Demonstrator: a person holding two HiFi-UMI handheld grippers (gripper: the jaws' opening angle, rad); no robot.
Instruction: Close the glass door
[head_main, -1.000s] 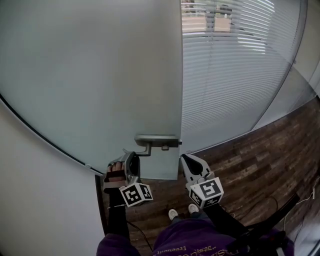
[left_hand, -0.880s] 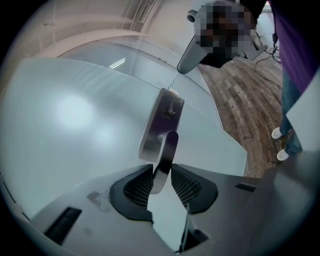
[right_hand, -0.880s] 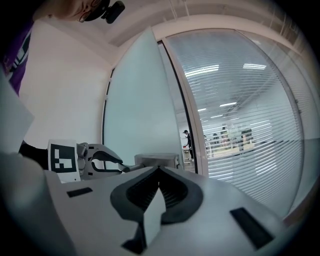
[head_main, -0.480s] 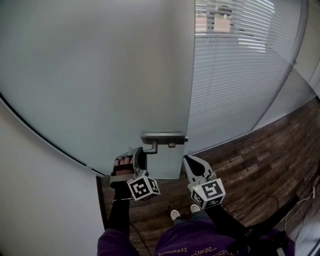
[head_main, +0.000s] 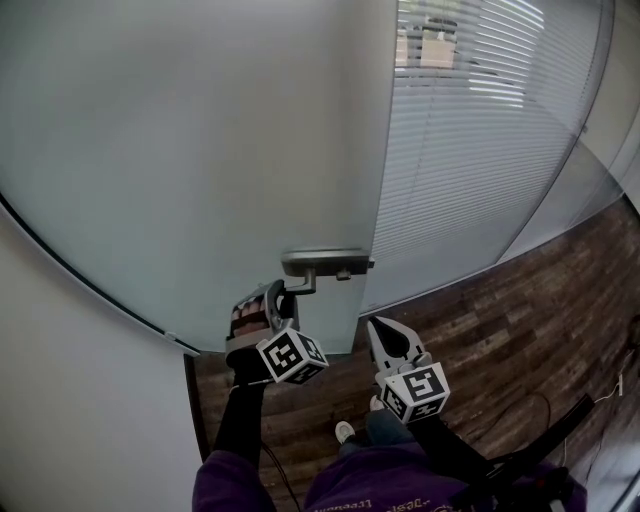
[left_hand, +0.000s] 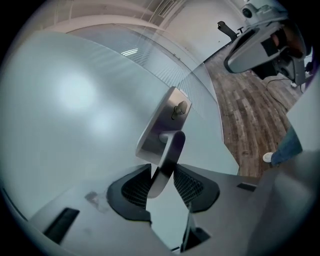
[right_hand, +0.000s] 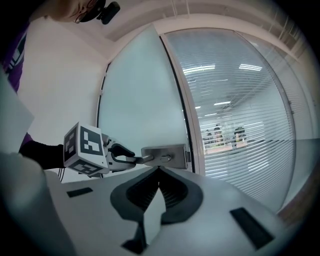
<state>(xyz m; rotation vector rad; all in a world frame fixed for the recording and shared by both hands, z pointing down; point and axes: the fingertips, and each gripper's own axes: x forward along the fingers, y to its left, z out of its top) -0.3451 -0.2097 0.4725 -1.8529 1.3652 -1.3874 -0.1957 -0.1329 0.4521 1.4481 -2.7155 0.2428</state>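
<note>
Frosted glass door (head_main: 200, 150) fills the upper left of the head view. Its free edge lies right beside the glass panel with blinds (head_main: 470, 130); whether it is latched I cannot tell. A metal lock plate (head_main: 325, 262) sits at that edge, and the lever handle (left_hand: 167, 155) juts from it. The left gripper (head_main: 280, 297) has the lever between its 2 jaws, which are opening, with a gap showing at 1 pad. The right gripper (head_main: 385, 335) hangs just beside it, below the plate, jaws together on nothing. Wooden floor (head_main: 520, 330) lies beneath.
</note>
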